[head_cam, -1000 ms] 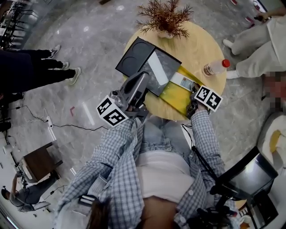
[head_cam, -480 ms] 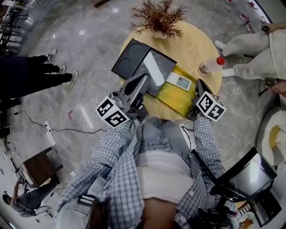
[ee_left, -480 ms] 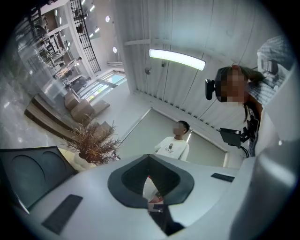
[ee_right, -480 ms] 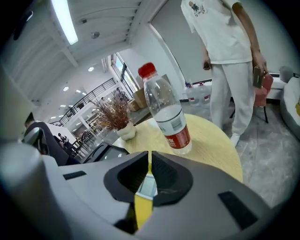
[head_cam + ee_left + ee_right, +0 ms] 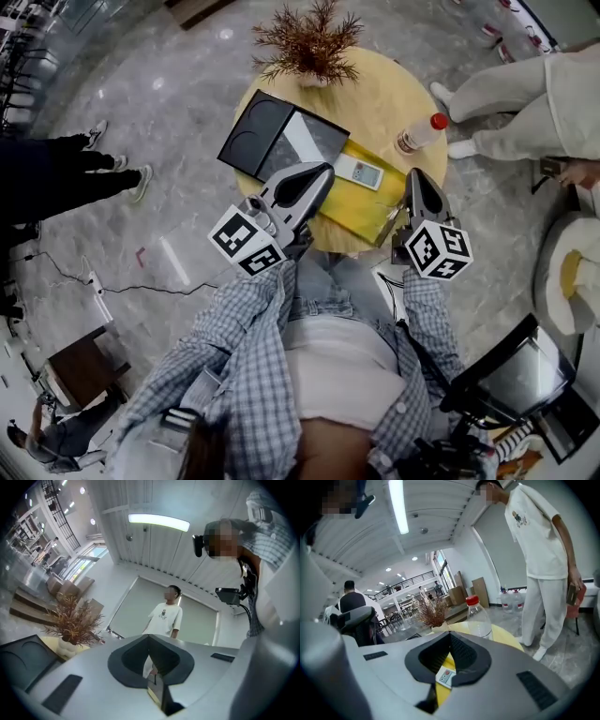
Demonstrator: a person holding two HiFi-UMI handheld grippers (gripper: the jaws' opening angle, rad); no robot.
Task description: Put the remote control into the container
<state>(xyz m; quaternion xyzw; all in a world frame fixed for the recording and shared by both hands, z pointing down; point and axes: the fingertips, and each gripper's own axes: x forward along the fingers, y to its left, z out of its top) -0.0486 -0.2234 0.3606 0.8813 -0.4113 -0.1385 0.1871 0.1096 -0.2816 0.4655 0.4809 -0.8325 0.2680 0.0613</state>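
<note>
Right tool [image 5: 413,178] has lifted clear of the counter [image 5: 394,98], its jaws just closing on nothing.
Remote control [image 5: 361,172] lies let go in the yellow container [image 5: 349,208], so the drop looks done; left tool [image 5: 322,172] hovers pinched together and empty.

Remote control [image 5: 360,172] lies between container [image 5: 267,141] and bottle [image 5: 419,134] on table [image 5: 380,89]

Round wooden table [image 5: 394,89]: dried plant [image 5: 307,42] at far edge, red-capped bottle [image 5: 419,134] at right edge, person in white [image 5: 525,94] just beyond.
</note>
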